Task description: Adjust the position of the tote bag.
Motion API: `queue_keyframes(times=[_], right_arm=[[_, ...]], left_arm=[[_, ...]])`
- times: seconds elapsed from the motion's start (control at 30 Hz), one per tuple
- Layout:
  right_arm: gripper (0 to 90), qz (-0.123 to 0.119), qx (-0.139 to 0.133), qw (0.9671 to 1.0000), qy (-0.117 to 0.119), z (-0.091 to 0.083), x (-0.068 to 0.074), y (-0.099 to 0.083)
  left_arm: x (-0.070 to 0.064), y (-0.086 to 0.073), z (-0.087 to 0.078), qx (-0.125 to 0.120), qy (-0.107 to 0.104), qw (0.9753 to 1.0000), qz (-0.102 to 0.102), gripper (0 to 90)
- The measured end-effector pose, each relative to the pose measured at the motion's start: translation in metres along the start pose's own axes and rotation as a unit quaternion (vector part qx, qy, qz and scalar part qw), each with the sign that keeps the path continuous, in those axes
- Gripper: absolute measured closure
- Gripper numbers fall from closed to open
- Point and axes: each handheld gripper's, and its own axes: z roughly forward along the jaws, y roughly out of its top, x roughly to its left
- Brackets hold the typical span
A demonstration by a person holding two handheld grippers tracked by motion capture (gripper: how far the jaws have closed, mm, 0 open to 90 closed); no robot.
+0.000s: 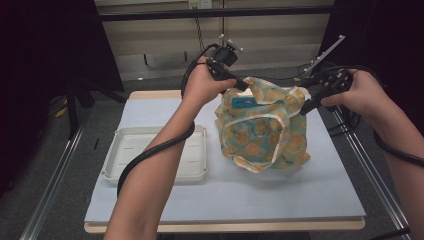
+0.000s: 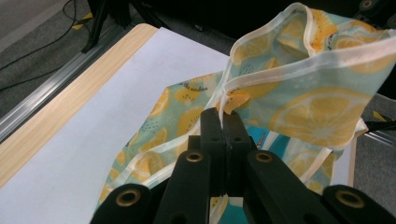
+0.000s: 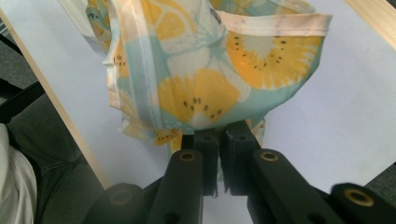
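My left gripper (image 1: 243, 85), black and two-jawed, was clenched on the cream-piped rim of the teal fabric bag printed with orange and lemon slices (image 1: 262, 127); in the left gripper view the jaws stood pressed together with the trim of the bag (image 2: 299, 88) pinched between their tips. My right gripper (image 1: 305, 107), the same black build, was likewise clamped on the opposite side of the bag's rim, and in the right gripper view its jaws stood nearly together on a fold of the printed cloth (image 3: 210, 88).

Between the two grips the bag's mouth was held up and spread, while its lower part rested on the pale grey-blue mat (image 1: 320, 185) covering the light wooden table (image 1: 150, 94). The bag stood right of centre on the mat, toward the far edge. A blue item (image 1: 243, 102) showed at the bag's upper left side; I could not tell what it was.

Just beside the bag, to its left, lay a shallow white rectangular plastic tray (image 1: 122, 150), apart from the cloth. My left forearm (image 1: 150, 180) crossed over the tray's near right corner, with the gripper's black cable looped around it.
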Motion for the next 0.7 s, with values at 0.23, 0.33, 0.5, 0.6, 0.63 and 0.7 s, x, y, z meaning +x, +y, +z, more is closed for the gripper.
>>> queue_keyframes(times=[0.23,0.33,0.5,0.6,0.63,0.7], right_arm=[[89.3,0.006,0.001,0.9999,0.009,-0.009,-0.005,-0.009],[90.0,0.012,0.002,0.9999,0.012,-0.013,-0.007,-0.015],[90.0,0.019,0.01,0.9997,0.014,-0.01,-0.012,-0.024],[90.0,0.019,0.016,0.9996,0.016,-0.002,-0.014,-0.03],[90.0,0.017,0.019,0.9995,0.018,0.001,-0.015,-0.031],[90.0,0.021,0.022,0.9993,0.021,0.007,-0.017,-0.035]], left_arm=[[0.002,-0.003,0.002,0.012,0.007,0.9999,-0.003,89.7],[0.005,-0.004,0.001,0.011,0.009,0.9999,-0.007,89.7],[0.01,-0.006,0.003,0.009,0.018,0.9996,-0.018,89.7],[0.014,-0.009,0.005,0.01,0.018,0.9994,-0.027,89.7],[0.016,-0.01,0.006,0.011,0.021,0.9993,-0.03,89.7],[0.019,-0.014,0.008,0.011,0.024,0.9989,-0.038,89.7]])
